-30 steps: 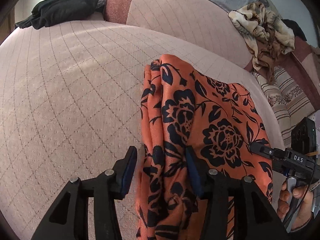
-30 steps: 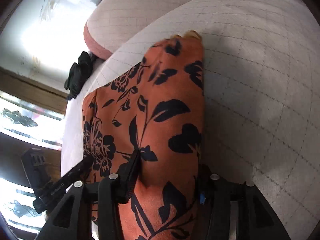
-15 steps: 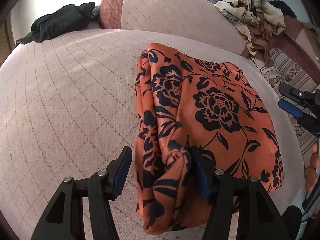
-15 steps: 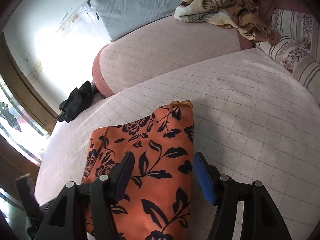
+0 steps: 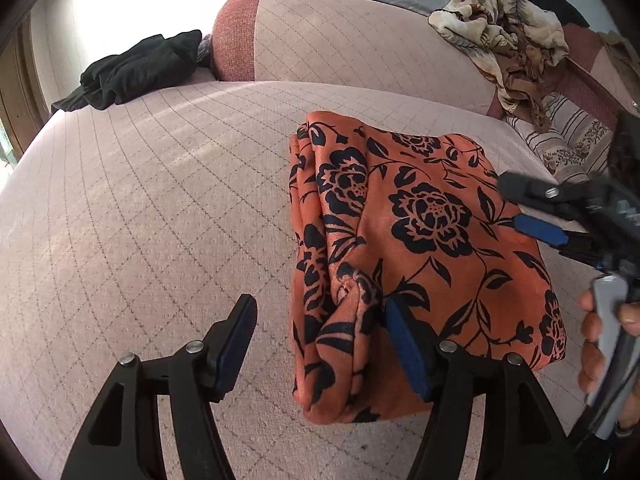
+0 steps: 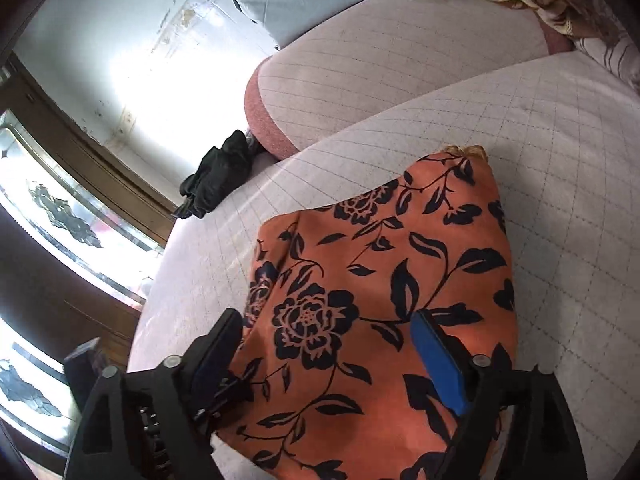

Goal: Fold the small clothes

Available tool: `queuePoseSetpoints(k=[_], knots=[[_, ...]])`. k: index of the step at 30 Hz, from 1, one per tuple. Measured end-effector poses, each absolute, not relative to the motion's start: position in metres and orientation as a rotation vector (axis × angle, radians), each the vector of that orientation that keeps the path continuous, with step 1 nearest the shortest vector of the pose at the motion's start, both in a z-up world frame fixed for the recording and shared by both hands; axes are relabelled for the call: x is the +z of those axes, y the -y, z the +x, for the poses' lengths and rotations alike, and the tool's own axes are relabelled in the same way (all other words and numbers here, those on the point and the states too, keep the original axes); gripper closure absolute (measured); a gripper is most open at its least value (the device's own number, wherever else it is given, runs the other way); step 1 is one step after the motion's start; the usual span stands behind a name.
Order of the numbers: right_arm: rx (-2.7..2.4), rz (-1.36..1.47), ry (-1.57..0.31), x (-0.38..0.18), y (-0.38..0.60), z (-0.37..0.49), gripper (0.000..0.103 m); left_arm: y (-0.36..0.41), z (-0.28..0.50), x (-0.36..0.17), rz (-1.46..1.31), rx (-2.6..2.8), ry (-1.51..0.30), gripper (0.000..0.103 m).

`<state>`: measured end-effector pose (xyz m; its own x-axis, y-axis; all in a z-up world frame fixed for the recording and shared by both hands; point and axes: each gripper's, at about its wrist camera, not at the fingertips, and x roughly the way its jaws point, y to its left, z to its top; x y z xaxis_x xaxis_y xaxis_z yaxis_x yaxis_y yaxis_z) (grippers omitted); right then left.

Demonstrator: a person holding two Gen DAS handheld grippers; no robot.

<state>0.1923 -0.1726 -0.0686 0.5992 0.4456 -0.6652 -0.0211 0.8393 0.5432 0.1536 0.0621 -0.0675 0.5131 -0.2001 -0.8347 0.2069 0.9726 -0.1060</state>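
Nearby, black clothes (image 5: 136, 68), patterned heap (image 5: 504, 40), folded orange garment (image 5: 420, 248) unheld, both grippers opening.

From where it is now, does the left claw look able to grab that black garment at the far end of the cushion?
Probably yes, with a long reach. The left claw is opening over the orange floral cloth's edge, and only bare quilted cushion lies between it and the black garment.

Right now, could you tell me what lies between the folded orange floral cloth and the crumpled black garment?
Only bare pink quilted cushion lies between the orange floral cloth and the black garment, as the left wrist view shows.
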Motion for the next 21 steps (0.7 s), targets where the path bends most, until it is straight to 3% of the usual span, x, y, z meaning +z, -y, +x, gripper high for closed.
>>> queuePoseSetpoints(k=[2, 4, 6, 11, 21], knots=[[0.189, 0.49, -1.01, -0.099, 0.176, 0.203, 0.008, -0.065, 0.141, -0.056, 0.011, -0.232, -0.995, 0.034], [0.165, 0.462, -0.96, -0.083, 0.171, 0.188, 0.009, -0.07, 0.125, -0.042, 0.02, -0.226, -0.956, 0.022], [0.189, 0.446, -0.931, -0.059, 0.161, 0.172, 0.009, -0.074, 0.111, -0.032, 0.045, -0.182, -0.906, 0.016], [0.125, 0.28, -0.876, -0.024, 0.14, 0.112, 0.008, -0.08, 0.086, -0.019, 0.066, -0.129, -0.901, 0.016], [-0.032, 0.07, -0.929, -0.036, 0.133, 0.014, 0.008, -0.086, 0.041, 0.002, 0.074, -0.05, -0.842, 0.015]])
